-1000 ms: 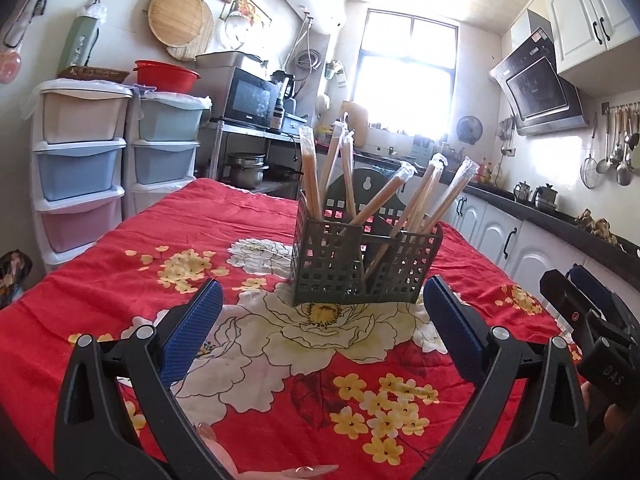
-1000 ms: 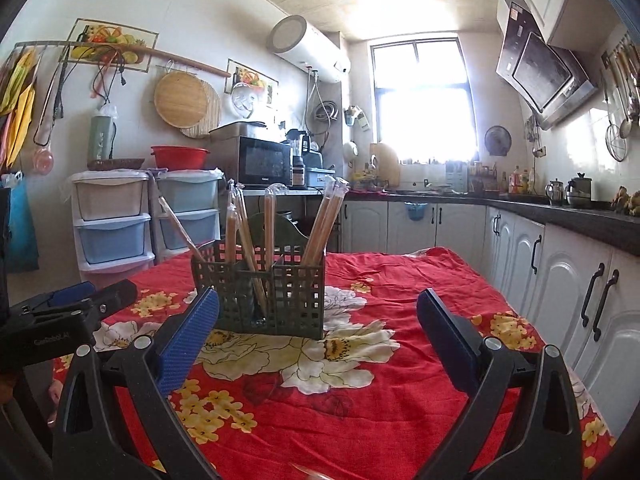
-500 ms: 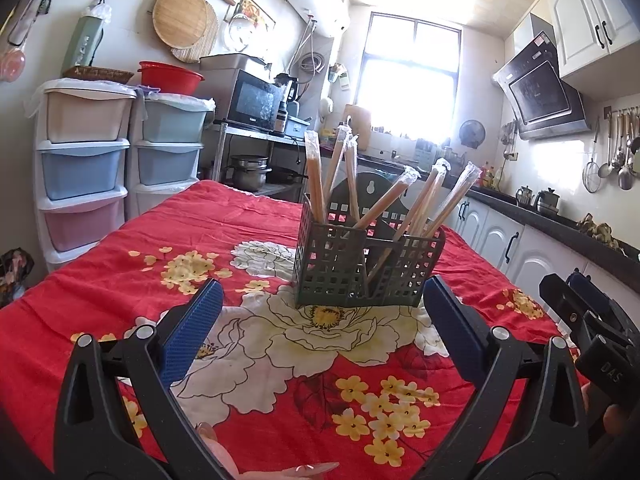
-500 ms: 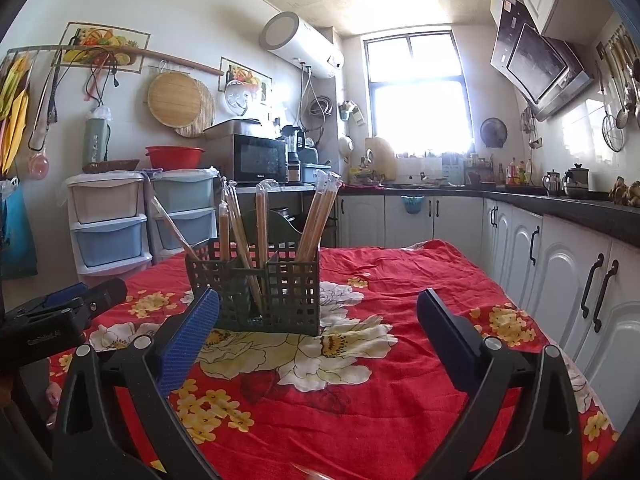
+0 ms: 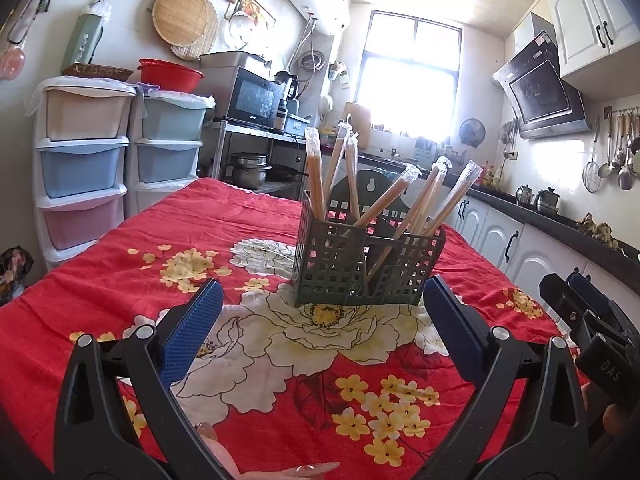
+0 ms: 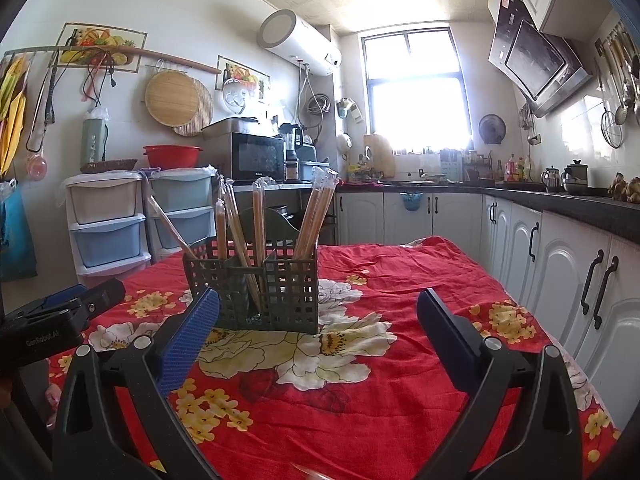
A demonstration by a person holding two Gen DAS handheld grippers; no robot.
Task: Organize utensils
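A dark green lattice utensil holder (image 5: 366,268) (image 6: 256,286) stands upright on the red floral tablecloth (image 5: 248,240) (image 6: 400,280). Several plastic-wrapped wooden chopstick pairs (image 5: 316,176) (image 6: 316,210) lean in its compartments. My left gripper (image 5: 322,334) is open and empty, its blue pads a short way in front of the holder. My right gripper (image 6: 318,338) is open and empty too, facing the holder from the other side. Each gripper shows at the edge of the other's view: the right one (image 5: 580,312), the left one (image 6: 68,308).
Stacked plastic drawers (image 5: 84,168) (image 6: 108,220) stand beyond the table's left side. White cabinets under a dark counter (image 6: 560,248) run along the right. A microwave (image 5: 252,100) sits behind the table. A person's fingertip (image 5: 308,469) shows at the bottom edge.
Both cameras have drifted slightly; the holder sits a little further right in the left wrist view and further left in the right wrist view. Both grippers stay open and empty.
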